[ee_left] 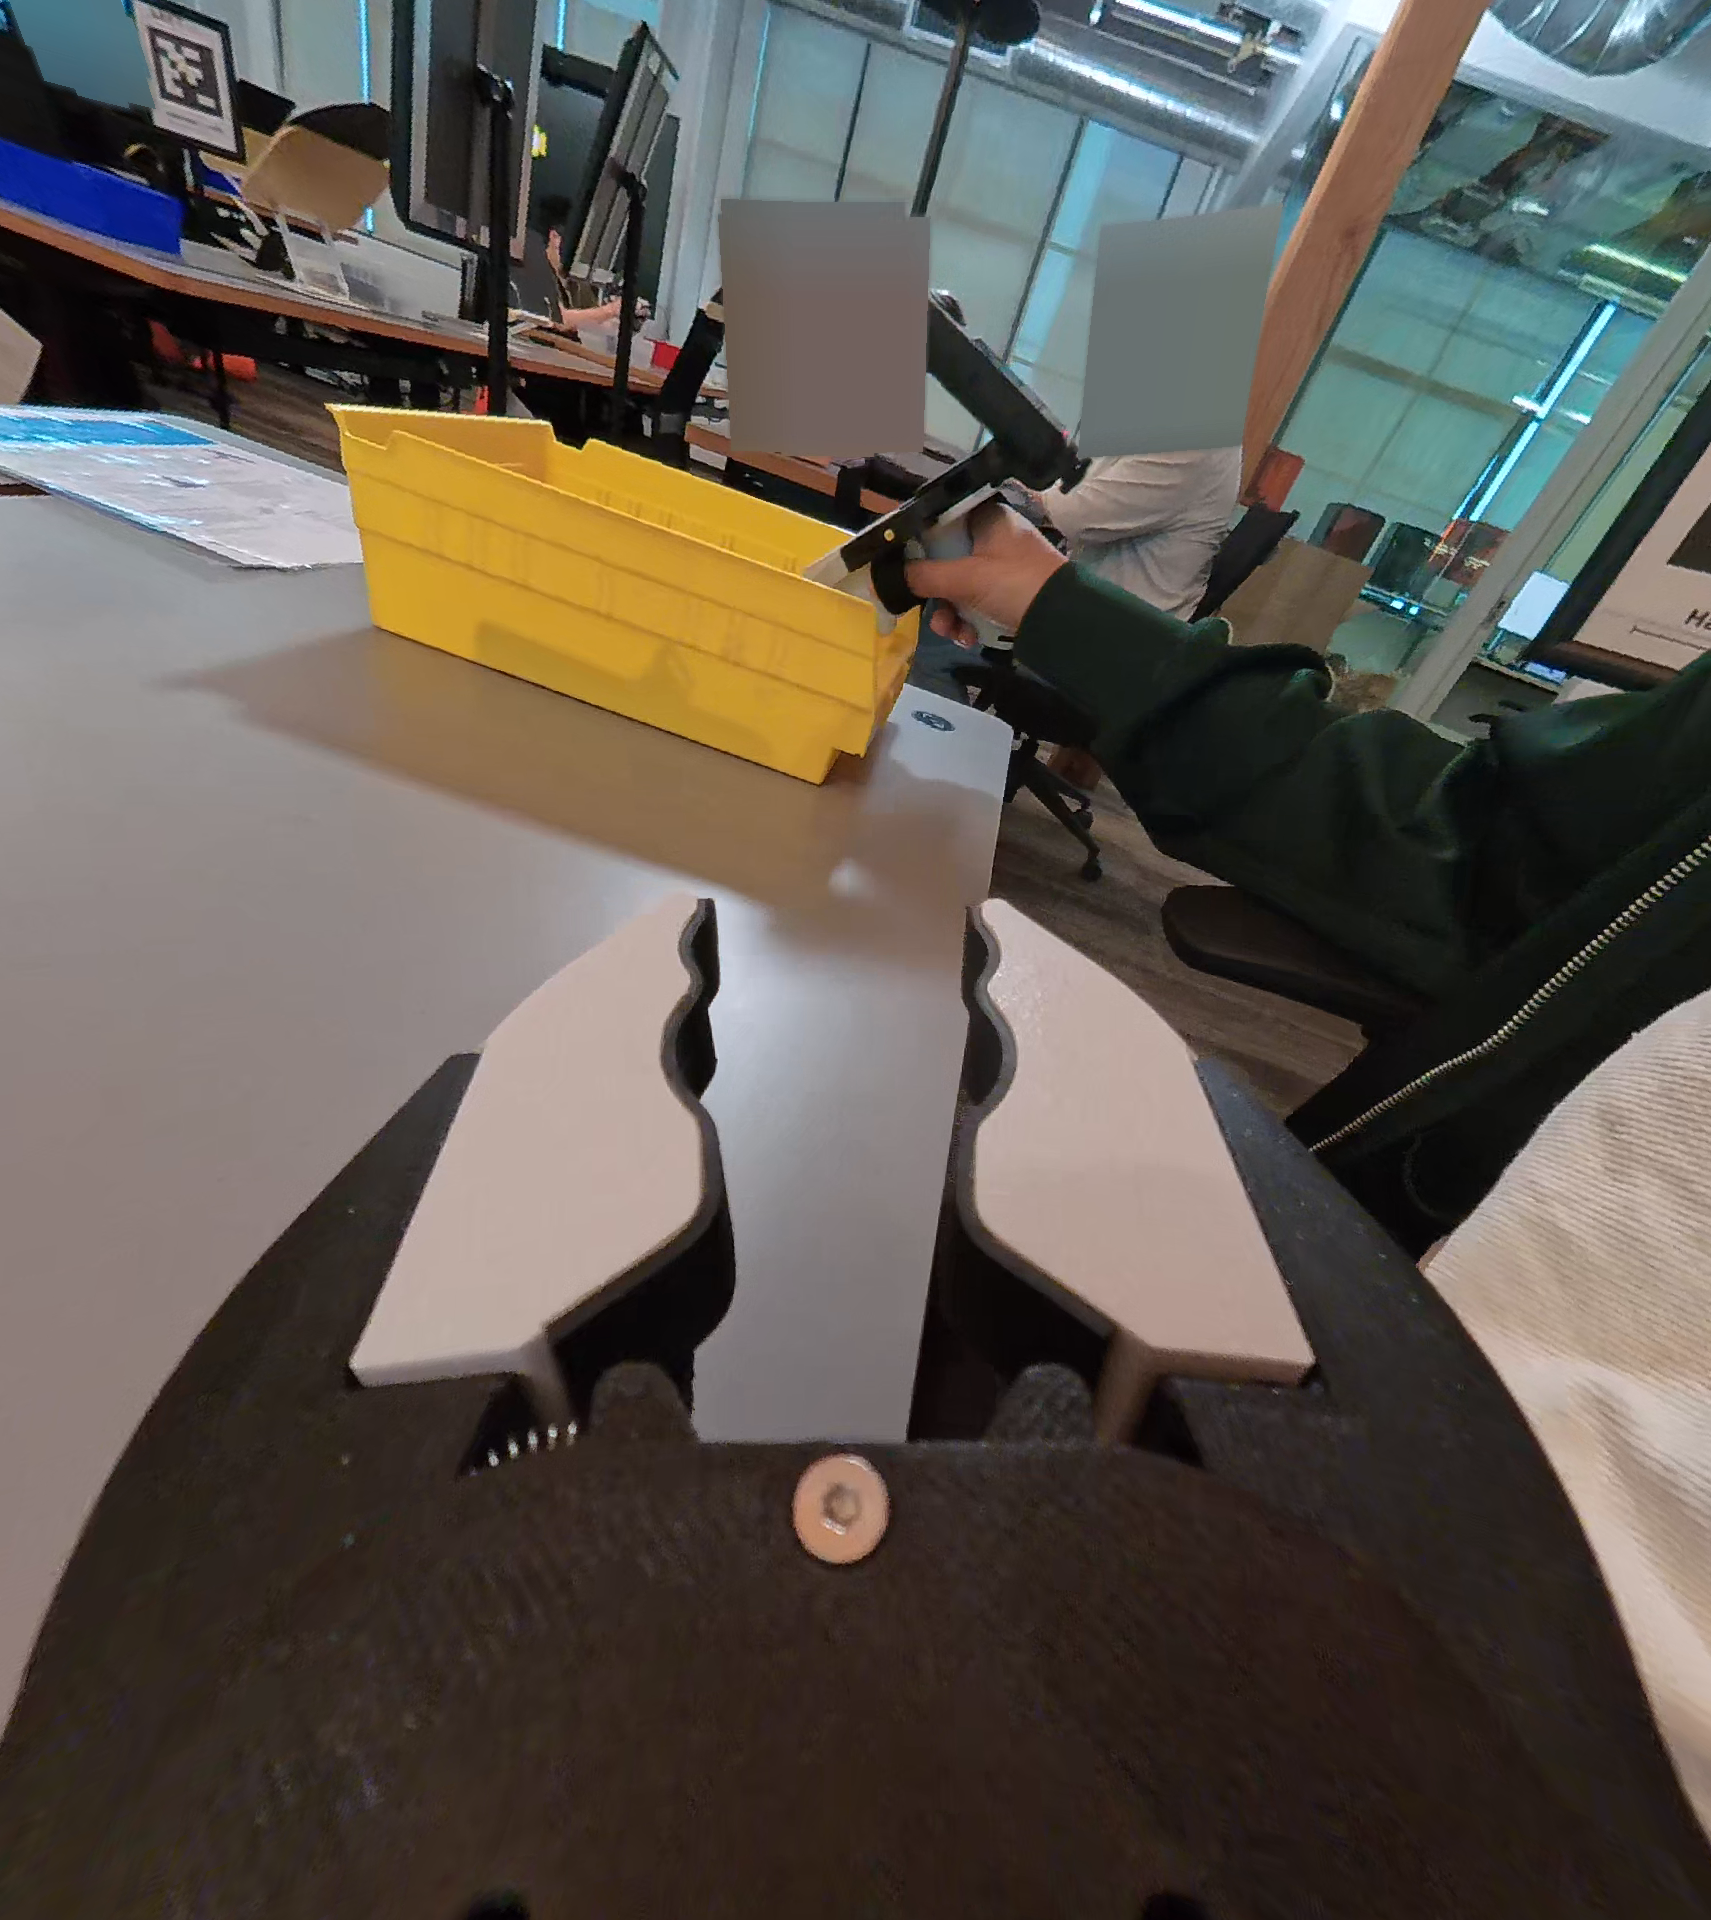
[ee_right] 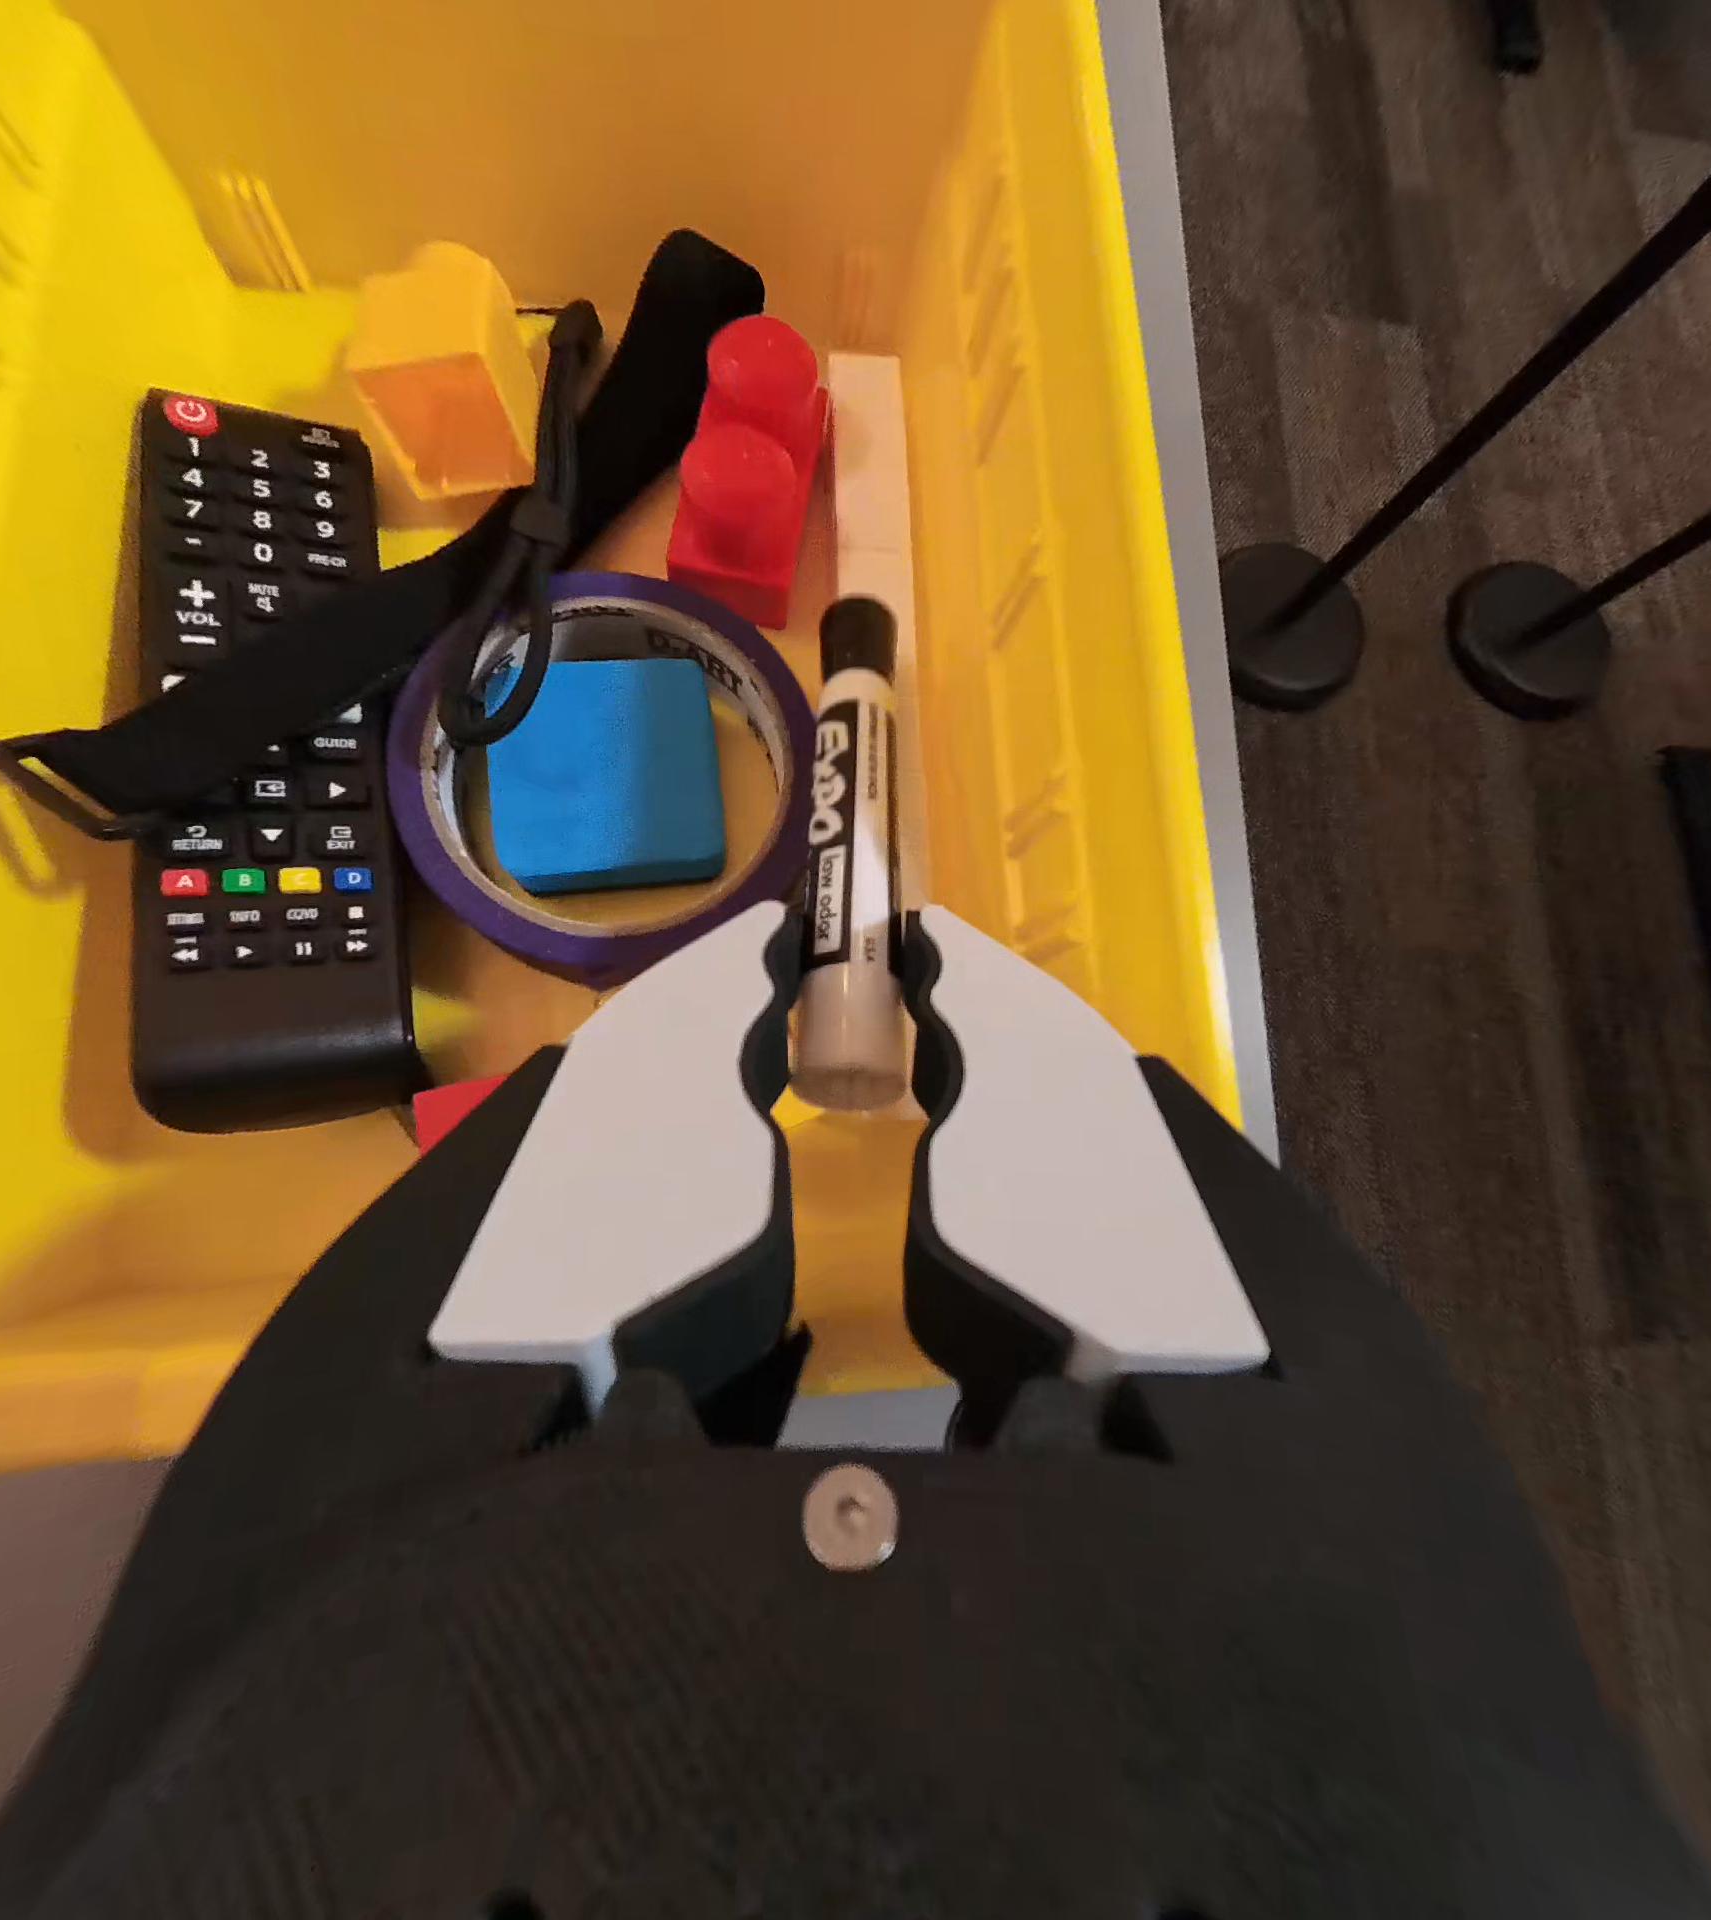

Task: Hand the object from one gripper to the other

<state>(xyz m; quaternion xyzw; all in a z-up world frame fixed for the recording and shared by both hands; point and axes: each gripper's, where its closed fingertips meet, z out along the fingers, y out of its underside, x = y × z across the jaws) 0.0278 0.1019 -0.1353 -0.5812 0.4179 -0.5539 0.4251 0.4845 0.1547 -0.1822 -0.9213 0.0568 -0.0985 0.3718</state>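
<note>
Right claw [ee_right: 846, 935] clamps cylindrical marker [ee_right: 856, 821], yellow plastic bin [ee_right: 1038, 520].

The left gripper [ee_left: 840, 935] is held low and level, its jaws spread wide with nothing between them. The right gripper [ee_right: 846, 935] is tilted downward, its jaws drawn close about a marker [ee_right: 851, 831] (whether it is fully clamped cannot be told). Farther off in the left wrist view, the right hand [ee_left: 976, 577] is seen wrapped around the handle, the arm outstretched in a dark green sleeve [ee_left: 1350, 790].
</note>
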